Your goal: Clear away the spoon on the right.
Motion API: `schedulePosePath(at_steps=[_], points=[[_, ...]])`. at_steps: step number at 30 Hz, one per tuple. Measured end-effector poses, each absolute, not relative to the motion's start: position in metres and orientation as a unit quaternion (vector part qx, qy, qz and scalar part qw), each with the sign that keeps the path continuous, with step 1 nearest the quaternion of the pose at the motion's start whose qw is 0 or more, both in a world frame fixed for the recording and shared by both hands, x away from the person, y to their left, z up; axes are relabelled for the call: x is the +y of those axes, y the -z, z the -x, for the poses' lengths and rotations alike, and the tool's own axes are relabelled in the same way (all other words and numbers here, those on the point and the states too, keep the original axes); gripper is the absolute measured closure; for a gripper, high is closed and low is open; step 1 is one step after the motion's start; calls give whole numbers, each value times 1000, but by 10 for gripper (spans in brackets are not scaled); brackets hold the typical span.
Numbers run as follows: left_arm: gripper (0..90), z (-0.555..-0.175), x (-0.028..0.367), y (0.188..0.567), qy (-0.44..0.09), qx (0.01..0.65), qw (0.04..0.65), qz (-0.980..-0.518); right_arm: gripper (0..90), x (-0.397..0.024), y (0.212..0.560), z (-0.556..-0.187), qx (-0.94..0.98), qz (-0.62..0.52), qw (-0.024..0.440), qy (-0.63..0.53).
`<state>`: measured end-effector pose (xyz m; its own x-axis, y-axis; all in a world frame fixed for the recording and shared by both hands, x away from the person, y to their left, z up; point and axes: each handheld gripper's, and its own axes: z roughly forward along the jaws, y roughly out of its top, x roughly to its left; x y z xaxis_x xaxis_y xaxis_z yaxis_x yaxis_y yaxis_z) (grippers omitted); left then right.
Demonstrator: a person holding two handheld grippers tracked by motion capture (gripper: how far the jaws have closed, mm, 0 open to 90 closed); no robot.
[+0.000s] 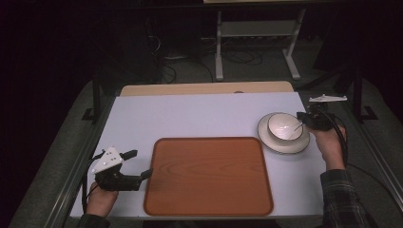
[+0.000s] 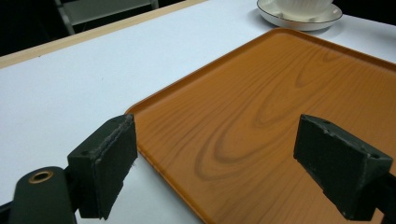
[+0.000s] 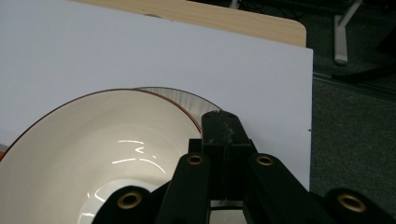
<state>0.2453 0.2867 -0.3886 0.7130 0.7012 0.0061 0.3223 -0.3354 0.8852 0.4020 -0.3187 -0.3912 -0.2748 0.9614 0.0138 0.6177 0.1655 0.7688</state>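
Two grippers were at work over a pale worktop (image 1: 204, 116), and going from the biggest thing down, the worktop came first: a white sheet over a wooden top whose far edge showed beyond it. Next in size was the wood-grain tray (image 1: 209, 175), lying flat near the front edge with nothing on it. Then came the saucer (image 1: 283, 144) to the tray's right, just apart from its corner, with the white bowl (image 1: 283, 127) sitting on it.

The right gripper (image 1: 305, 119) was at the bowl's right-hand rim. In the right gripper view its jaws looked drawn together on that rim, one inside the wall and one outside, so I took the bowl to be pinched there.

My guess was a lift towards the tray. A rim pinch on glazed ware is a thin hold, so the bowl would want to go up level and slowly, clear of the saucer before any sideways travel, or the saucer could be dragged along.

The left gripper (image 1: 135, 166) hung beside the tray's left edge, jaws wide apart and holding nothing, pointed across the tray. Between bowl and tray I saw nothing in the way but the tray's raised lip.
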Motion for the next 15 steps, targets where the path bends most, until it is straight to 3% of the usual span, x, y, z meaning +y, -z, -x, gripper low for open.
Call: schedulePosePath(at_steps=[15], points=[[129,-245,288,388,-198,325,482,-789,877,-325,392,-377,721,-552,257,-331]])
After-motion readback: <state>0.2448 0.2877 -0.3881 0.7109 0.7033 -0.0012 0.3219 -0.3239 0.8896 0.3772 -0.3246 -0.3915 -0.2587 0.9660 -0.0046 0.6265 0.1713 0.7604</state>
